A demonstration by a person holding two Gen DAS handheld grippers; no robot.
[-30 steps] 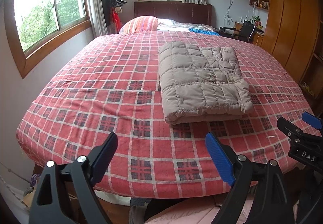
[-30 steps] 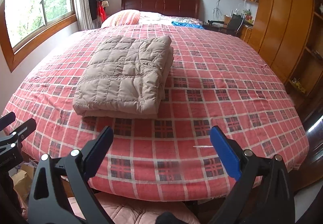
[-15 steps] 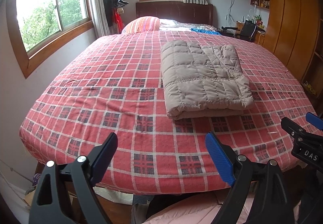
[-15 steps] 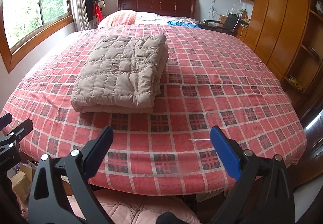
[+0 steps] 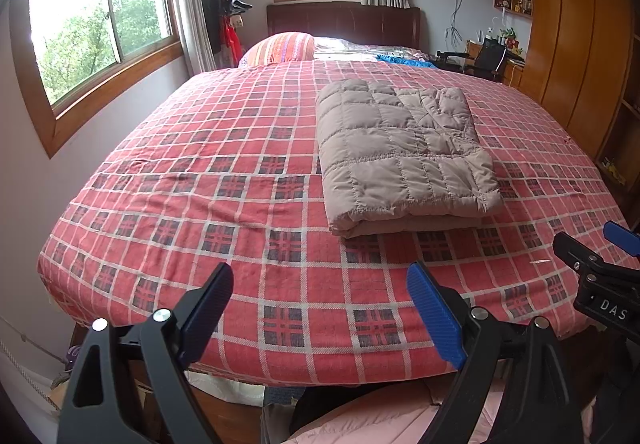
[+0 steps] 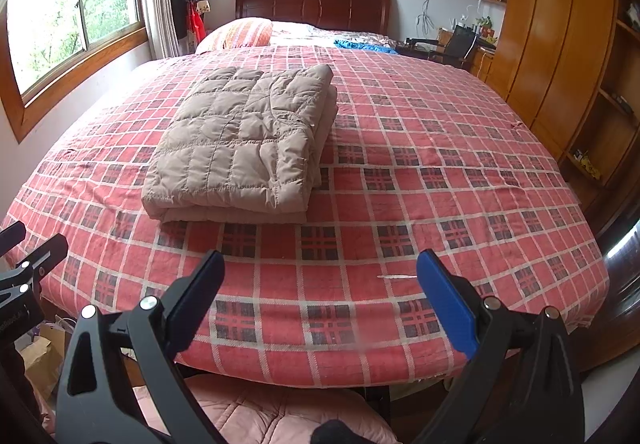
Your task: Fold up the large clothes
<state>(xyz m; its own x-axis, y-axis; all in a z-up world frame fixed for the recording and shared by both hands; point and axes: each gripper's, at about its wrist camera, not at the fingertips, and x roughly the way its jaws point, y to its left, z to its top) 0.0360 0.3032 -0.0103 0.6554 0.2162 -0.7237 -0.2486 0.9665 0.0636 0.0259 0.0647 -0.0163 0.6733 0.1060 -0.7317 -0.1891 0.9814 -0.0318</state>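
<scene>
The beige quilted garment (image 5: pixel 404 155) lies folded into a thick rectangle on the red plaid bedspread (image 5: pixel 224 179), nearer the foot of the bed than the striped pillow (image 5: pixel 280 47) by the dark headboard (image 6: pixel 312 7). Both tools hang off the foot end, well apart from the garment and touching nothing. The left gripper (image 5: pixel 320 304) has its fingers spread wide with only bedspread between them; the right gripper (image 6: pixel 320 292) is likewise spread (blue pads facing inward). Below the foot edge sits something pink and quilted (image 6: pixel 264 412), possibly another garment.
</scene>
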